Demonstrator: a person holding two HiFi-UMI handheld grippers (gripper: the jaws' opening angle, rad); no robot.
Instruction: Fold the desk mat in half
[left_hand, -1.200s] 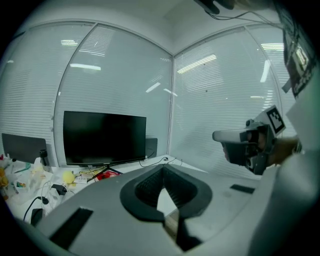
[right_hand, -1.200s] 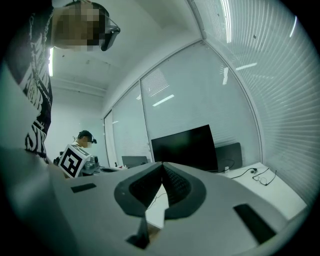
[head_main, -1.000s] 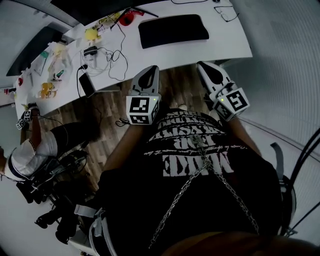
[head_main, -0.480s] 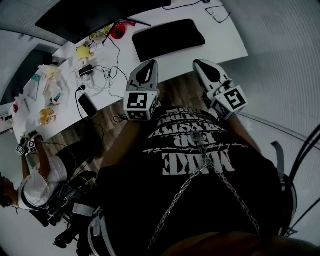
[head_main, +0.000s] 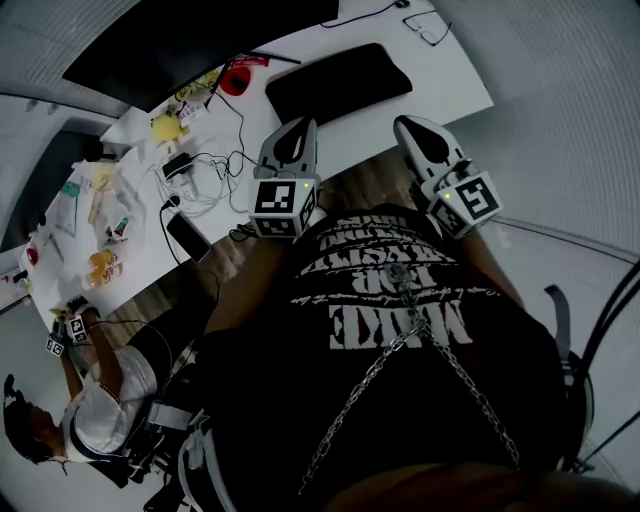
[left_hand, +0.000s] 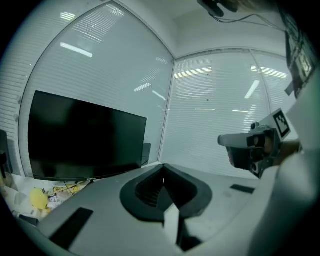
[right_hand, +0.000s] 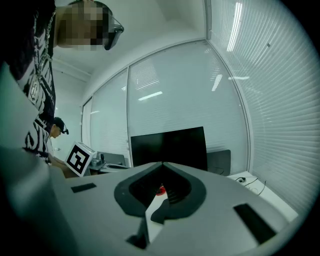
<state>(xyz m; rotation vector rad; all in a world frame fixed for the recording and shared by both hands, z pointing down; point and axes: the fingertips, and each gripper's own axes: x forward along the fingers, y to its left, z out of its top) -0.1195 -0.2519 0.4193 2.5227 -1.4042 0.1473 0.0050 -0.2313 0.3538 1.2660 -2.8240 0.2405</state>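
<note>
Far to the left of both pairs of fingers, another person (head_main: 95, 400) sits by the white desk (head_main: 445, 85). On the desk left of the left fingers lie a yellow toy (head_main: 163, 125) and a tangle of cables (head_main: 210, 170). A dark monitor (head_main: 190, 40) stands beyond them at the desk's far side, with a red object (head_main: 235, 78) just in front of it.

The left gripper (head_main: 302, 126) is held close to the person's chest, over the wooden floor (head_main: 360, 175), with its tips near the desk's near edge. In the left gripper view its fingers (left_hand: 100, 215) are pressed together with nothing between them. They point toward the monitor (left_hand: 85, 135), and the right gripper (left_hand: 255, 145) shows off to their right.

The black desk mat (head_main: 338, 80) lies flat on the desk just ahead of both pairs of fingertips, spanning the gap between them. Neither gripper touches it.

The right gripper (head_main: 408, 124) is level with the left one and well apart from it. In the right gripper view its fingers (right_hand: 225, 200) are likewise closed on nothing. The red object (right_hand: 161, 189) shows beyond their tips, the monitor (right_hand: 170, 147) stands behind it, and the left gripper's marker cube (right_hand: 80, 159) is to their left.
</note>
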